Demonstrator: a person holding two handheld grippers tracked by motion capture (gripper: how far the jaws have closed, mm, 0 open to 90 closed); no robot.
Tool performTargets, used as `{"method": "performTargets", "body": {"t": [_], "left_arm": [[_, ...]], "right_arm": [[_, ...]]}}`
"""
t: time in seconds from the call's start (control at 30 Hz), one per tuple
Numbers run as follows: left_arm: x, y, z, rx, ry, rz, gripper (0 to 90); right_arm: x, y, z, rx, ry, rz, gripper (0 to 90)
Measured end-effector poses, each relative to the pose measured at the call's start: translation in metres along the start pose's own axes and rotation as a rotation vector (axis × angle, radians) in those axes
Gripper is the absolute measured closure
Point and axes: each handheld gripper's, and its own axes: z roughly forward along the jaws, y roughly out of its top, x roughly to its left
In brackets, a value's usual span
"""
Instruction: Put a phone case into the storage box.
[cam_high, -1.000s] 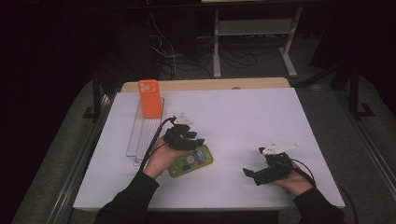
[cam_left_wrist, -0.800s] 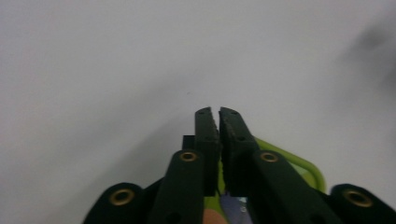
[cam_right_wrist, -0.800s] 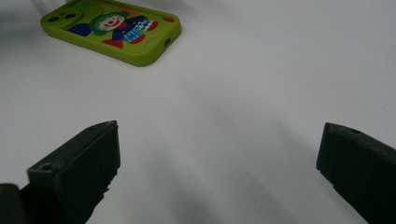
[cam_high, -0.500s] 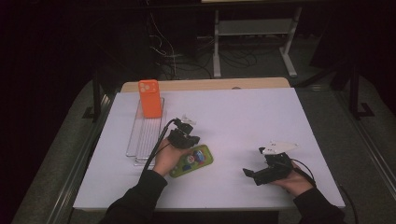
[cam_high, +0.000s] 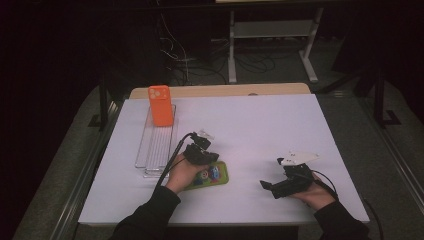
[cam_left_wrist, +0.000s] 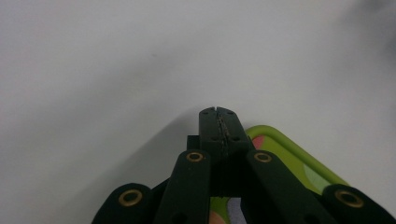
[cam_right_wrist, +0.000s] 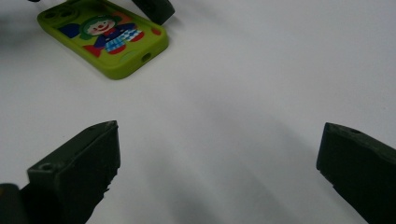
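Note:
A green phone case (cam_high: 212, 176) printed with a clown lies flat on the white table, seen also in the right gripper view (cam_right_wrist: 105, 35). My left gripper (cam_high: 205, 154) is down at its far edge with both jaws pressed together and nothing between them (cam_left_wrist: 218, 112). A corner of the case (cam_left_wrist: 299, 158) shows beside and under the jaws. In the right gripper view the left gripper's tip (cam_right_wrist: 152, 9) rests at the case's rim. My right gripper (cam_high: 272, 187) sits near the front right of the table, open wide over bare surface (cam_right_wrist: 219, 144).
An orange phone case (cam_high: 161, 105) stands at the far end of a clear ribbed rack (cam_high: 156, 147) on the table's left. A wooden strip (cam_high: 220, 91) borders the back edge. Dark floor, cables and a metal stand lie beyond.
My left gripper has sunk a little toward the green case's edge. The right hand and both cases have kept still.

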Motion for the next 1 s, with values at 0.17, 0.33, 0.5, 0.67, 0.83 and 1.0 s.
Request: {"method": "performTargets", "body": {"t": [0.17, 0.33, 0.5, 0.67, 0.83, 1.0], "left_arm": [[-0.012, -0.005, -0.003, 0.012, -0.036, 0.012, 89.6], [-0.024, -0.011, -0.007, 0.013, -0.06, 0.023, 89.6], [-0.029, -0.016, -0.009, 0.009, -0.069, 0.041, 89.6], [-0.025, -0.01, -0.018, -0.005, -0.1, 0.088, 82.6], [-0.026, -0.004, -0.036, -0.079, -0.137, 0.102, 62.2], [-0.014, -0.003, -0.06, -0.133, -0.154, 0.154, 43.0]], "right_arm": [[0.0, 0.0, 0.0, 0.001, 0.0, -0.002, 0.0], [0.0, 0.0, 0.0, 0.002, -0.001, -0.002, 0.0], [0.0, 0.0, 0.0, 0.002, -0.002, -0.002, 0.0], [0.001, 0.0, 0.0, 0.006, 0.0, 0.0, 0.0], [0.0, 0.0, 0.0, 0.004, -0.001, -0.001, 0.0], [0.0, 0.0, 0.001, 0.009, -0.003, 0.002, 0.0]]}}
